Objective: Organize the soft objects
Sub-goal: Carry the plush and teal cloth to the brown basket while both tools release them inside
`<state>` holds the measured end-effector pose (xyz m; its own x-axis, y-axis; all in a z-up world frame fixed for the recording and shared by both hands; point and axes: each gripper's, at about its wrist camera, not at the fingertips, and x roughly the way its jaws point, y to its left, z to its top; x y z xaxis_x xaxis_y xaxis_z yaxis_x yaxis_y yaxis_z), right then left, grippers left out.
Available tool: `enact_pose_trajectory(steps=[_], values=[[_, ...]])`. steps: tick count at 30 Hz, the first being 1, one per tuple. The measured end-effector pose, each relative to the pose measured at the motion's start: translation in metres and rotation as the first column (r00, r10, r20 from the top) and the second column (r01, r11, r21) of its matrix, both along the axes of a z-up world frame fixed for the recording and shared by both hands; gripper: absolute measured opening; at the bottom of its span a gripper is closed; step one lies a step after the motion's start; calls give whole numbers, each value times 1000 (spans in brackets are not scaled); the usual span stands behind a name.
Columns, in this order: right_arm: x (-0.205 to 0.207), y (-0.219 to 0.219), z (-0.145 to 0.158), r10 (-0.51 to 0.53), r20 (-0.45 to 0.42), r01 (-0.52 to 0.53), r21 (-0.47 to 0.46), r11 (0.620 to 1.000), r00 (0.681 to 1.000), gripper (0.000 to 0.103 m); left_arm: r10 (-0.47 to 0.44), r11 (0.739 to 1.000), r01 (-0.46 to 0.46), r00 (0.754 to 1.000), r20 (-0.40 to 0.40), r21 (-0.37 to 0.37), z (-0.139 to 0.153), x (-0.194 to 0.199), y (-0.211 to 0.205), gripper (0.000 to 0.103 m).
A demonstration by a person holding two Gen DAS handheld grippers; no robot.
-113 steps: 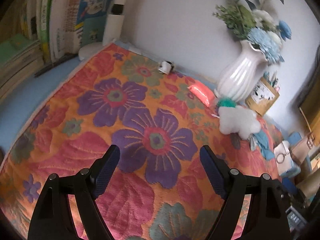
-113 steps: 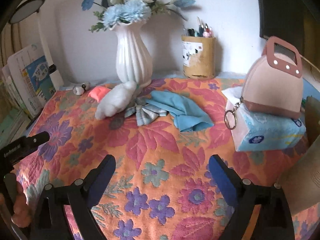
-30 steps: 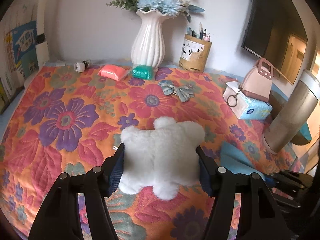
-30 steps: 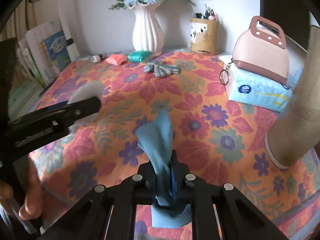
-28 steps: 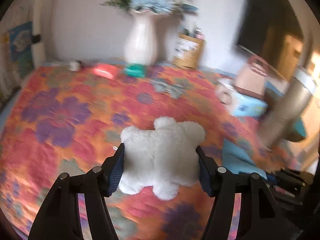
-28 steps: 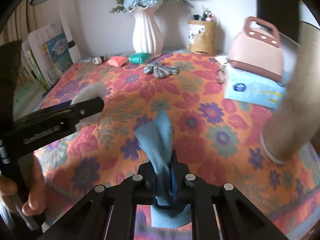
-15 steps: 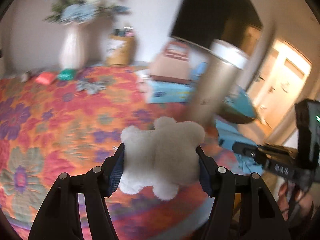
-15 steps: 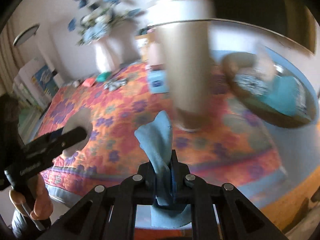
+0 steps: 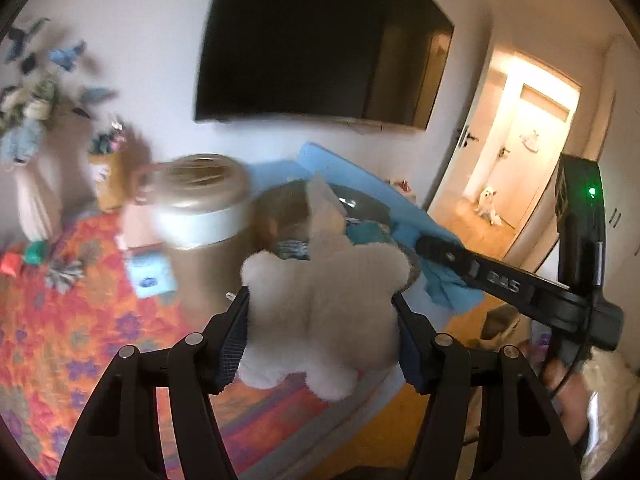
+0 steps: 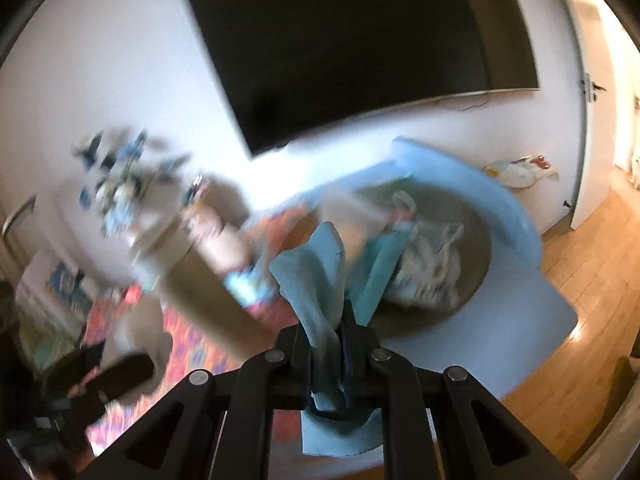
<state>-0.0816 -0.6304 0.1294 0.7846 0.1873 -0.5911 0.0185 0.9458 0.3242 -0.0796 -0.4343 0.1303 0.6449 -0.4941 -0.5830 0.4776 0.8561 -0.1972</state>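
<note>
My left gripper (image 9: 322, 320) is shut on a white fluffy plush toy (image 9: 320, 312) and holds it in the air past the table's right end. My right gripper (image 10: 326, 336) is shut on a blue cloth (image 10: 316, 280), which sticks up between its closed fingers; it also shows in the left wrist view (image 9: 448, 284) at the right. Ahead of both grippers is a round grey-brown basket (image 10: 476, 276) holding bags and a teal cloth, also in the left wrist view (image 9: 372, 204). Both views are blurred by motion.
A tall gold-and-white cylinder (image 9: 200, 208) stands between the floral tablecloth (image 9: 60, 312) and the basket. A blue mat (image 10: 512, 332) lies under the basket. A white vase (image 9: 32, 200), a tissue box (image 9: 150, 274) and small items sit on the cloth. A dark screen (image 9: 320, 40) hangs above.
Both grippers have swung right, from over the floral table toward the basket, each still holding its item. The basket and doorway have come into view.
</note>
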Motion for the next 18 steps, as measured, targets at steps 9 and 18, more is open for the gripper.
enact_pose_trajectory(steps=[9, 18], values=[[95, -67, -14, -113, -39, 116, 77, 990, 993, 11, 107, 981, -119, 991, 85, 154, -8, 55, -88, 62], [180, -85, -40, -5, -207, 35, 143, 989, 978, 22, 107, 977, -127, 987, 123, 174, -18, 106, -111, 83]])
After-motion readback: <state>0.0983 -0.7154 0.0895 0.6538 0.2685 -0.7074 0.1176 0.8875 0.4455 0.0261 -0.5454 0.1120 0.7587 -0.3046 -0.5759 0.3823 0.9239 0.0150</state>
